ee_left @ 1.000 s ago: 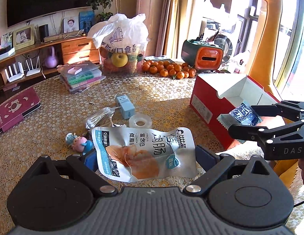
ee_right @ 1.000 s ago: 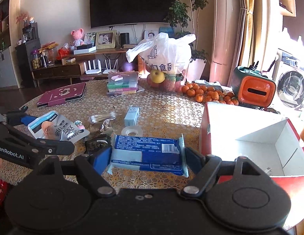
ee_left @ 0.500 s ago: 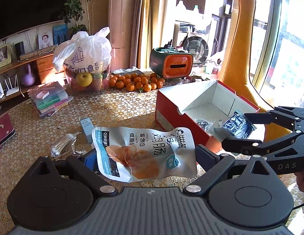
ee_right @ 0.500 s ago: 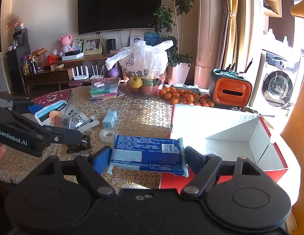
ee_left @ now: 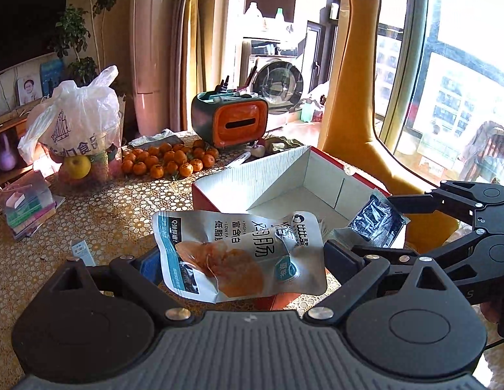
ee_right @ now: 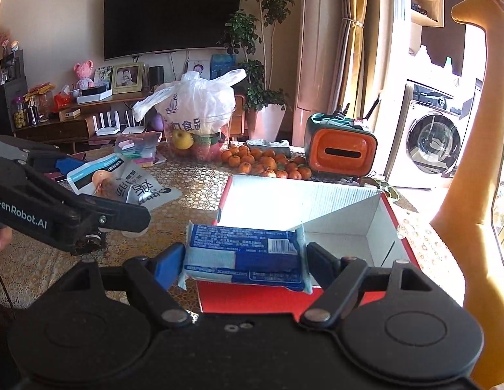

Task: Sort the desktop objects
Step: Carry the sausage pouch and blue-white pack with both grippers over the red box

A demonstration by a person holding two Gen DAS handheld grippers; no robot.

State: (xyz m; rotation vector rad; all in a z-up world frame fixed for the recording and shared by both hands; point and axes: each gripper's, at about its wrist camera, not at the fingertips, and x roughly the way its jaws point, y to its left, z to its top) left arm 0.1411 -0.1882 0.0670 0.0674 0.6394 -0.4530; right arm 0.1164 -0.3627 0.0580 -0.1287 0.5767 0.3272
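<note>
Sunlight pours across the patterned table point(ee_right: 193, 178) from the window side, and both grippers hang over the near edge of the red cardboard box point(ee_left: 320, 178) with the white inside. The left gripper point(ee_left: 242, 256) is clamped on a silver snack pouch point(ee_left: 239, 253) printed with blue bands and a picture of orange meat; the pouch is crumpled between the fingers and held flat, just at the box's near left corner. From the other side that same pouch point(ee_right: 122, 182) shows well to the left of the box, held above the tablecloth.

The right gripper point(ee_right: 245, 260) is closed on a blue and white wrapped packet point(ee_right: 245, 256) with a barcode on top. The packet sits level, straight above the box's point(ee_right: 365, 224) near red wall, with the open white cavity just beyond it. In the left view the packet point(ee_left: 375, 219) looks dark and shiny, poking out over the right part of the box.

Behind the box lies a heap of small oranges point(ee_left: 167, 161), beside an orange and dark green container point(ee_left: 229, 123) holding pens. A white plastic bag point(ee_left: 73, 123) stands further left over a clear tub with a yellow apple point(ee_left: 77, 166) in it, and a stack of coloured books point(ee_left: 28, 208) lies at the table's left edge. A tall mustard giraffe figure point(ee_right: 479, 149) stands by the window.
</note>
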